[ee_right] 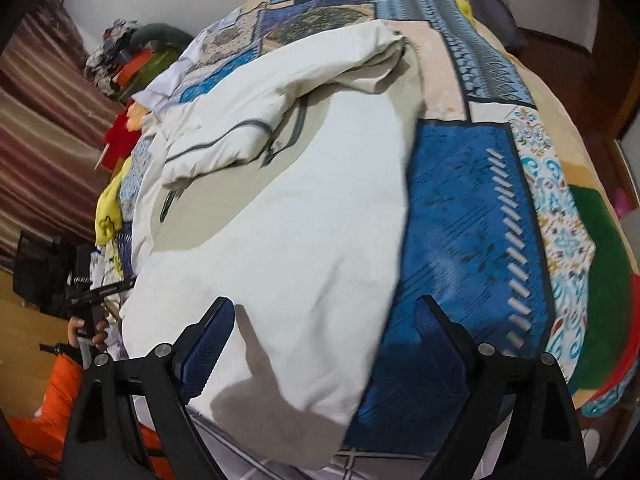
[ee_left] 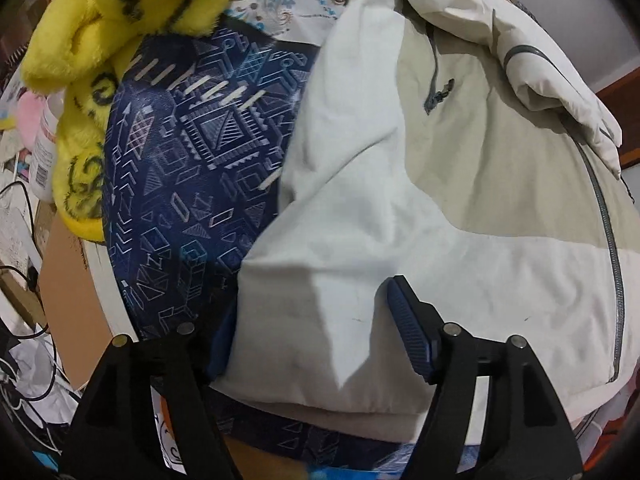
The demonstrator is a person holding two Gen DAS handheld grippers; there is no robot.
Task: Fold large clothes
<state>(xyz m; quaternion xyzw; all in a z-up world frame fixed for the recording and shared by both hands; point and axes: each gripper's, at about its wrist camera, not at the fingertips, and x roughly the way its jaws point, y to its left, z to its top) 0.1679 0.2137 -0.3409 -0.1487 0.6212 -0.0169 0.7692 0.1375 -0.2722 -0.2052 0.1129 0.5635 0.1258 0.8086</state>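
A large white and beige jacket [ee_left: 420,184] with grey zippers lies spread on a blue patterned bedspread [ee_left: 180,168]. It also shows in the right wrist view [ee_right: 288,208], with a sleeve folded across its top. My left gripper [ee_left: 312,332] is open, its jaws standing on either side of the jacket's near corner; the left finger is partly hidden under the cloth. My right gripper [ee_right: 324,336] is open over the jacket's near hem, one finger [ee_right: 208,344] at the cloth's left, the other over the bedspread [ee_right: 472,232].
A yellow plush toy [ee_left: 100,40] lies at the bed's far left beside a white bottle [ee_left: 40,152]. Cables and clutter lie by the left edge. In the right wrist view a striped curtain [ee_right: 44,128], piled clothes [ee_right: 128,56] and the other handheld gripper [ee_right: 88,304] are at left.
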